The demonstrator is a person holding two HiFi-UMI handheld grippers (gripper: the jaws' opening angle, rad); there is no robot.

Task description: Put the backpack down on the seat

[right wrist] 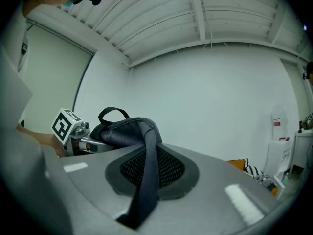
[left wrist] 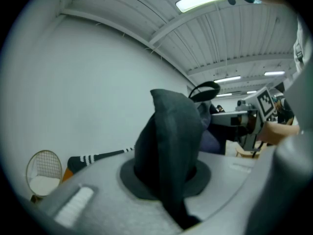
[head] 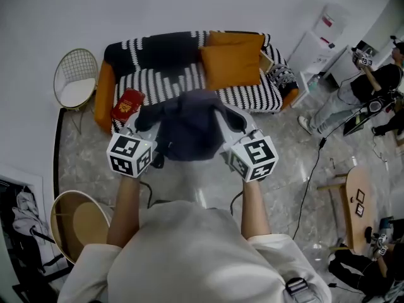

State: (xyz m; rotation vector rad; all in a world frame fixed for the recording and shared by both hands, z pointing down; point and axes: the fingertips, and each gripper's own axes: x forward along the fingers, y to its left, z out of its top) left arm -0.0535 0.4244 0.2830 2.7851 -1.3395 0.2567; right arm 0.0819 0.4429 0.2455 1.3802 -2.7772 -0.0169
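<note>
While the backpack point(head: 188, 130) hangs in the air between the two grippers, it sits in front of the sofa point(head: 170, 81), not yet down on the seat. From the head view its dark bulk overlaps the sofa's front edge. Left gripper point(head: 140, 130): jaws closed on a fold of the dark fabric point(left wrist: 168, 146), which stands up out of the round pad and fills the middle of the left gripper view. Right gripper point(head: 238, 126): jaws closed on a flat dark strap point(right wrist: 146, 165) that runs across the mesh pad and up to the bag's body, top carry loop point(right wrist: 113, 113) standing up at the far end. Both grippers are held about level, one either side of the bag, marker cubes facing up toward the head camera. The sofa has a black-and-white striped cover, two orange cushions point(head: 232, 65) at its right half and a red packet point(head: 128, 104) lying at the left end of the seat; the middle of the seat is bare. A white wire chair point(head: 76, 77) stands just left of the sofa. Another person point(head: 360, 87) stands well off to the right on the glossy floor point(head: 290, 163).
</note>
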